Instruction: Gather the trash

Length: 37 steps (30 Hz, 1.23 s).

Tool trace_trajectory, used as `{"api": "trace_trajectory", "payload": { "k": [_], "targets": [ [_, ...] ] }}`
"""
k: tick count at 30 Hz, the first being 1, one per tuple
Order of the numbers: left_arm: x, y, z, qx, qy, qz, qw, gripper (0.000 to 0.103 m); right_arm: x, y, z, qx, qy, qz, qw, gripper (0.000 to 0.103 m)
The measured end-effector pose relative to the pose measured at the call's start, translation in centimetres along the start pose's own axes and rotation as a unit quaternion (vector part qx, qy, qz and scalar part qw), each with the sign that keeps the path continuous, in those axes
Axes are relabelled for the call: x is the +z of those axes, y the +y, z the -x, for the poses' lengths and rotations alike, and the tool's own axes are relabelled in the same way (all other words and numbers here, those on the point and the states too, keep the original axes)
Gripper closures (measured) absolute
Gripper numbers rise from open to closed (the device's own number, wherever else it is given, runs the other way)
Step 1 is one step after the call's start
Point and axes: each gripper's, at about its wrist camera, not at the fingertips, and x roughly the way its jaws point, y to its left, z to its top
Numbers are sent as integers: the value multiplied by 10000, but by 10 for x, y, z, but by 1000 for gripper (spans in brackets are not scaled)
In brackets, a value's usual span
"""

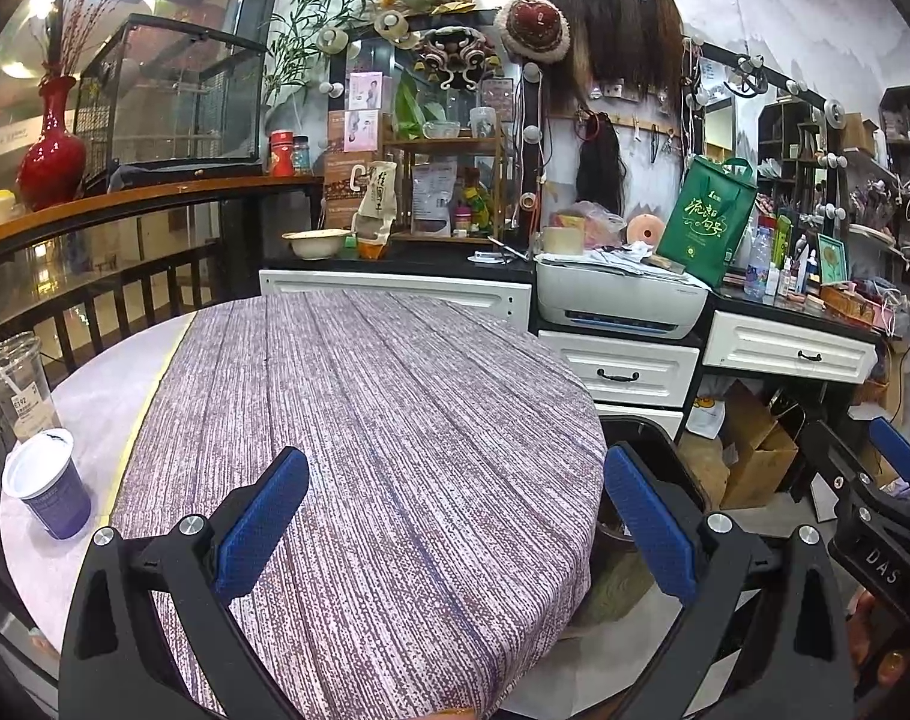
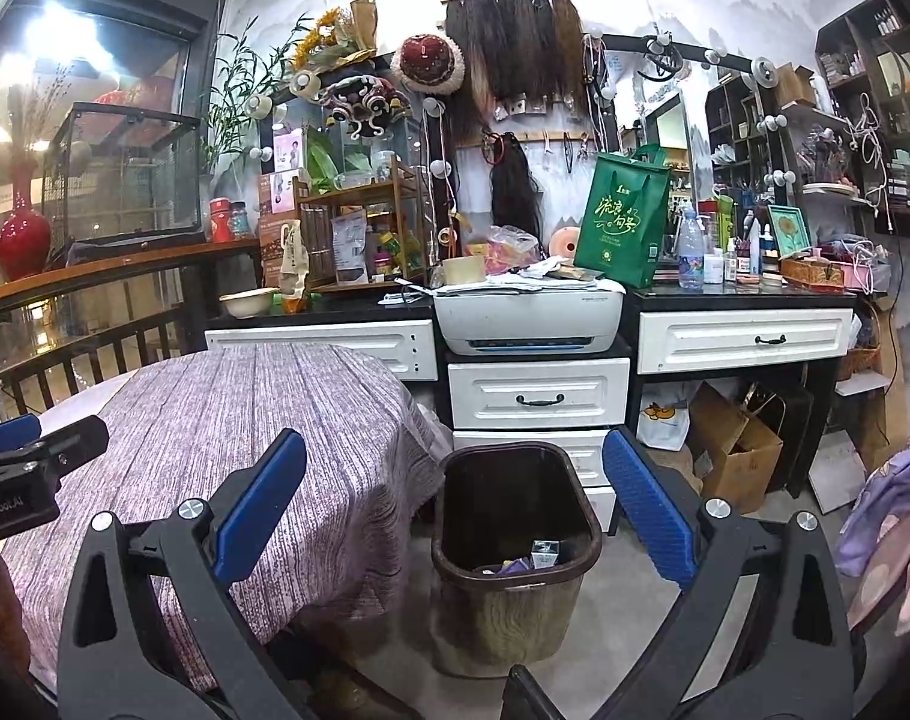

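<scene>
Left wrist view: left gripper [image 1: 455, 516] jaws wide, empty, over tablecloth [image 1: 365, 420]; right gripper [image 2: 455, 516] jaws wide, empty, above bin [image 2: 509, 576].

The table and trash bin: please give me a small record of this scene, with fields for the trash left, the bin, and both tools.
table: round table under a striped purple cloth
trash left: purple paper cup and clear plastic cup with straw, both at the table's left edge
bin: brown trash bin on the floor right of the table, some trash inside
left tool: open, empty, above the table
right tool: open, empty, above the bin
</scene>
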Motion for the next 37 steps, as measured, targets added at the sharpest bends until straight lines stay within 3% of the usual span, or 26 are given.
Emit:
{"api": "trace_trajectory", "payload": {
  "k": [37],
  "targets": [
    [1,-3,-1,-75,101,-50,9999,5,-8,-1,-4,28,155,29,9999,6]
  ]
}}
